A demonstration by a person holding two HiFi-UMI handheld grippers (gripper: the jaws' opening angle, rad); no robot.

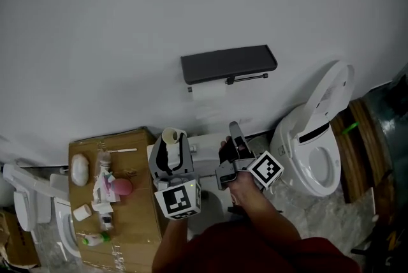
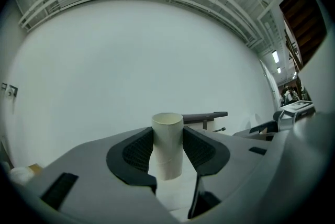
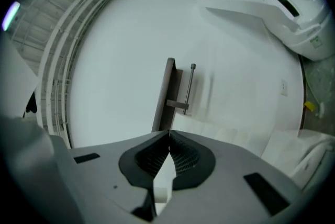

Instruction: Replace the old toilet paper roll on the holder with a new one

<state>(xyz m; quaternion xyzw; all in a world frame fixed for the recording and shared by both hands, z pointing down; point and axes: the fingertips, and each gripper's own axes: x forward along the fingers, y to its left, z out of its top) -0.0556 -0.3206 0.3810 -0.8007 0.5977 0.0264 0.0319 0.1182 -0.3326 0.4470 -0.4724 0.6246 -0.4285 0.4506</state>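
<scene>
A bare cardboard tube [image 1: 171, 135] stands upright between the pads of my left gripper [image 1: 171, 145], which is shut on it. In the left gripper view the tube [image 2: 167, 143] fills the gap of the left gripper [image 2: 168, 157]. The dark wall holder [image 1: 228, 64] hangs above, and its thin metal bar [image 1: 247, 78] looks bare. My right gripper [image 1: 234, 129] is just right of the left one, below the holder, shut with nothing in it. In the right gripper view the jaws of the right gripper [image 3: 168, 137] meet, aimed at the holder [image 3: 168, 93] and its bar [image 3: 191, 87].
A white toilet [image 1: 317, 141] with its lid raised stands at the right. A cardboard box top [image 1: 137, 227] at the left carries a white rounded object [image 1: 80, 169], a pink object [image 1: 122, 187] and small bottles. A white block [image 1: 204, 152] lies under the grippers.
</scene>
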